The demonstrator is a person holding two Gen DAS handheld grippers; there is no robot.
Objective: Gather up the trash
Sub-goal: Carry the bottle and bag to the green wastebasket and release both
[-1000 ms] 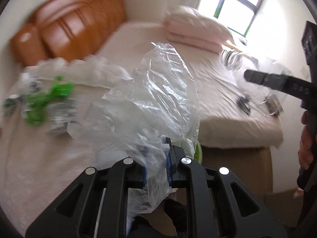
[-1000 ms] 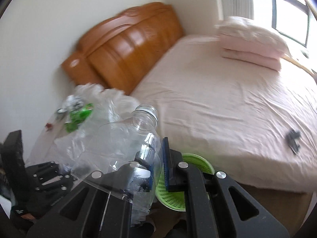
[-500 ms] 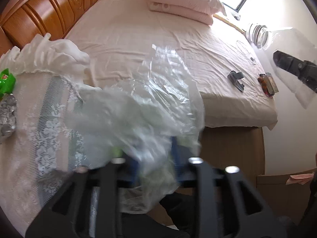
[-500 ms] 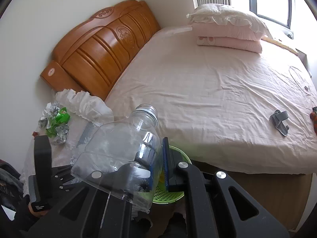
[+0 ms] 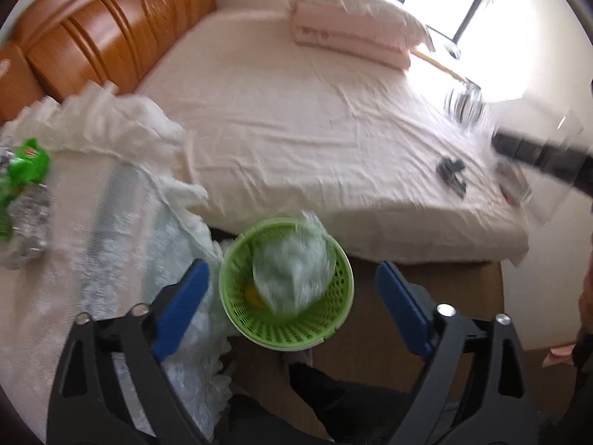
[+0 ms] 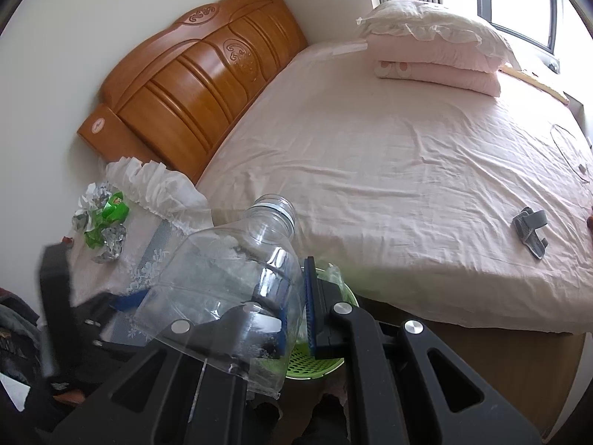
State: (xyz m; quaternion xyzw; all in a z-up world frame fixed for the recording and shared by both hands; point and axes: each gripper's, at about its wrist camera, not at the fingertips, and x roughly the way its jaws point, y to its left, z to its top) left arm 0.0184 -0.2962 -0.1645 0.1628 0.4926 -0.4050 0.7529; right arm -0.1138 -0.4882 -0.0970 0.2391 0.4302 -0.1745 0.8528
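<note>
My left gripper (image 5: 292, 296) is open and empty, its blue pads spread wide above a green perforated basket (image 5: 237, 278) on the floor by the bed. A clear plastic bag (image 5: 296, 270) lies in the basket, blurred. My right gripper (image 6: 296, 315) is shut on the wall of a cut clear plastic bottle (image 6: 237, 270), held above the same basket (image 6: 315, 363). That gripper and bottle (image 5: 519, 141) show blurred at the right of the left wrist view. Green wrappers and crumpled foil (image 6: 103, 222) lie on the lace-covered nightstand (image 6: 148, 259); they also show in the left wrist view (image 5: 26, 185).
A bed with a pink sheet (image 6: 407, 155), wooden headboard (image 6: 192, 74) and folded pink bedding (image 6: 437, 55) fills the view. A grey clip (image 6: 530, 226) lies near the bed's right edge. The left gripper (image 6: 55, 296) shows at the lower left of the right wrist view.
My left gripper has opened and let go of the clear plastic bag, which has dropped into the green basket. My right gripper still holds the cut bottle and has shifted slightly.
</note>
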